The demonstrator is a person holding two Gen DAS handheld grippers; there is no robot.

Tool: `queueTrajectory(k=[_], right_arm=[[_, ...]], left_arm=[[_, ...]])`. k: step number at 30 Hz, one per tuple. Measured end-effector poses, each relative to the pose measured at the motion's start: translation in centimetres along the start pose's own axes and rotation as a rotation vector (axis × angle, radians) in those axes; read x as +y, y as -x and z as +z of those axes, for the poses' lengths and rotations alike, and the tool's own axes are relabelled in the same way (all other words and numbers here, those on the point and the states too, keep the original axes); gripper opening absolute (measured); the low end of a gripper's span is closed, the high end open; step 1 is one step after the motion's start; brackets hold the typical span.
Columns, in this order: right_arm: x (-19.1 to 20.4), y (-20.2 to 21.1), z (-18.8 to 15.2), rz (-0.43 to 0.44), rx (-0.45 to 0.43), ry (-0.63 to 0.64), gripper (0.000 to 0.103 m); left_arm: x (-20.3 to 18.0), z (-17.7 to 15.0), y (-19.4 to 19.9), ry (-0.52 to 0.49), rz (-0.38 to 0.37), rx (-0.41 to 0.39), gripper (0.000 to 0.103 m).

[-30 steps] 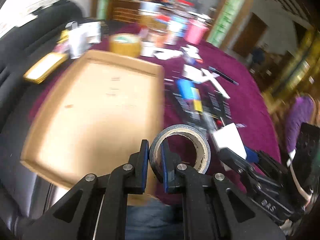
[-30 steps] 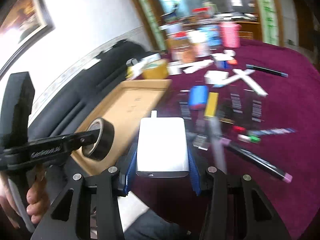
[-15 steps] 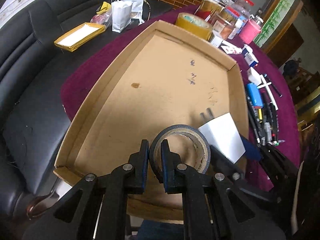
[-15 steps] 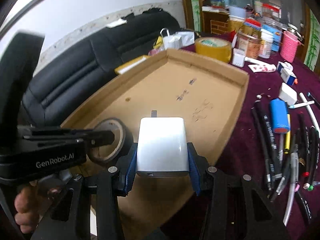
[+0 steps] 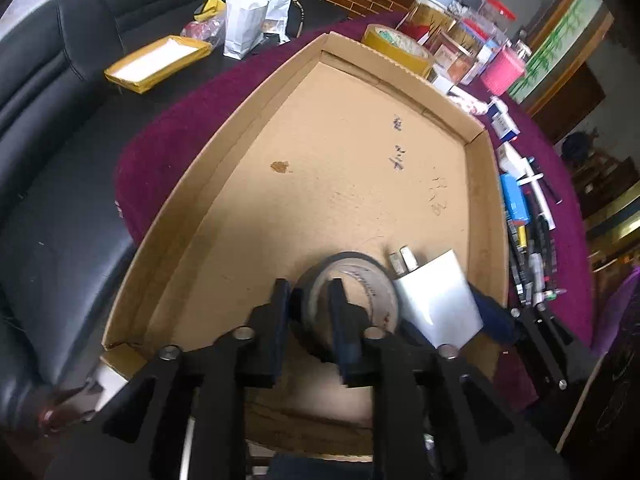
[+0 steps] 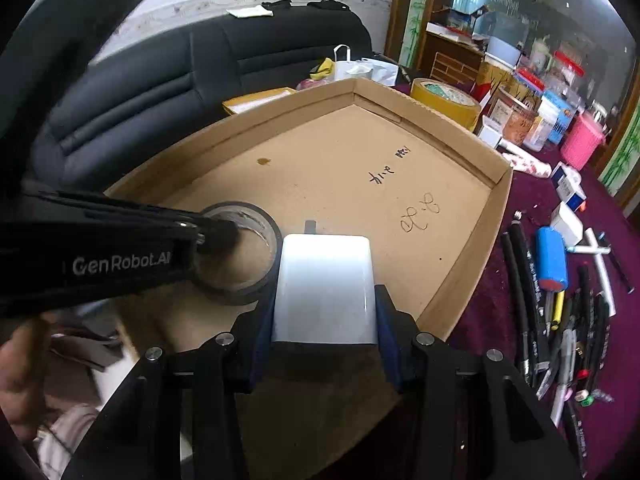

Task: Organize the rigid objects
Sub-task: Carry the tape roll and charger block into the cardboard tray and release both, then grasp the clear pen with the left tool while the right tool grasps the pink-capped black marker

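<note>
My left gripper (image 5: 310,294) straddles the wall of a black tape roll (image 5: 352,280), one finger inside, one outside; the jaws have widened and the roll lies low on the floor of the cardboard tray (image 5: 340,152). The roll also shows in the right wrist view (image 6: 256,276), with the left gripper (image 6: 218,236) on it. My right gripper (image 6: 325,280) is shut on a white charger block (image 6: 326,284), held over the tray's near right part. The charger shows in the left wrist view (image 5: 436,304) beside the roll.
The tray (image 6: 472,148) sits on a maroon tablecloth (image 6: 616,352). Pens and markers (image 6: 560,320) and a blue case (image 6: 552,258) lie right of it. A yellow tape roll (image 6: 448,104), a pink basket (image 6: 582,142) and boxes stand behind. A black sofa (image 6: 160,92) is left.
Both grippers moved from above the tablecloth to low over the tray's near end. The left jaws have spread apart around the tape roll's wall. The right still grips the charger.
</note>
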State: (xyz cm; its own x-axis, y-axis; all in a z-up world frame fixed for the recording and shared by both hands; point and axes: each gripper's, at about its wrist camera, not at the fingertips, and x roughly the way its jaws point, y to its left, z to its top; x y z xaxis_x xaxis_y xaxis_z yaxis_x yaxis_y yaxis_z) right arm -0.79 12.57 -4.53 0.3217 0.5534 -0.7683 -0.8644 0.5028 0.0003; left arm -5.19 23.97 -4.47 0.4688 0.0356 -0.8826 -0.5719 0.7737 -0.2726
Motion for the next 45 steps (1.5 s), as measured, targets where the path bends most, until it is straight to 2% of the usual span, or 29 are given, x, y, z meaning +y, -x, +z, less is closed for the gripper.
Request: queueTrajectory(k=[1, 2, 4, 5, 11, 13, 15, 19, 26, 31, 37, 41, 43, 45], right_arm=[[-0.4, 0.5, 0.0, 0.027, -0.015, -0.019, 0.044], [-0.9, 1.1, -0.1, 0.059, -0.039, -0.040, 0.050], [-1.8, 2.2, -0.2, 0.109, -0.082, -0.082, 0.059], [-2.3, 2.7, -0.3, 0.126, -0.098, -0.103, 0.060], [-4.1, 5.8, -2.4, 0.118, -0.174, -0.183, 0.060], [-4.8, 6.9, -3.8, 0.141, -0.187, -0.199, 0.060], [-5.3, 8.0, -5.4, 0.122, -0.197, -0.211, 0.060], [-7.0, 9.7, -8.5, 0.042, -0.189, -0.237, 0.060], [-12.5, 10.5, -13.0, -0.086, -0.131, -0.316, 0.060], [-16.1, 11.1, -15.3, -0.070, -0.118, -0.432, 0.060], [-19.1, 11.3, -16.8, -0.031, -0.129, -0.544, 0.059], [-20.0, 10.9, -16.7, -0.001, -0.131, -0.560, 0.048], [-20.3, 10.9, -16.5, -0.013, -0.133, -0.551, 0.041], [-20.8, 11.0, -16.2, -0.016, -0.134, -0.543, 0.040]], left_arm=[[0.2, 0.0, 0.3, 0.011, -0.016, -0.006, 0.039], [0.2, -0.1, 0.6, 0.018, -0.027, -0.021, 0.049], [0.1, -0.2, 1.3, 0.022, -0.029, -0.057, 0.055], [-0.1, -0.3, 1.6, 0.018, -0.020, -0.066, 0.057], [-2.3, -1.3, 4.0, -0.013, -0.033, -0.158, 0.057], [-4.0, -1.9, 4.8, -0.049, -0.014, -0.198, 0.057], [-5.6, -2.4, 5.1, -0.090, -0.003, -0.213, 0.057], [-10.1, -3.7, 4.8, -0.188, -0.058, -0.207, 0.057], [-16.8, -6.0, 3.8, -0.365, -0.092, -0.189, 0.057], [-19.1, -7.1, 2.9, -0.402, -0.128, -0.156, 0.057], [-20.1, -7.7, 1.1, -0.412, -0.126, -0.114, 0.057], [-20.5, -7.1, 0.0, -0.396, -0.151, -0.085, 0.057], [-20.7, -6.9, -0.3, -0.392, -0.167, -0.074, 0.057], [-20.9, -6.8, -0.6, -0.396, -0.183, -0.062, 0.057]])
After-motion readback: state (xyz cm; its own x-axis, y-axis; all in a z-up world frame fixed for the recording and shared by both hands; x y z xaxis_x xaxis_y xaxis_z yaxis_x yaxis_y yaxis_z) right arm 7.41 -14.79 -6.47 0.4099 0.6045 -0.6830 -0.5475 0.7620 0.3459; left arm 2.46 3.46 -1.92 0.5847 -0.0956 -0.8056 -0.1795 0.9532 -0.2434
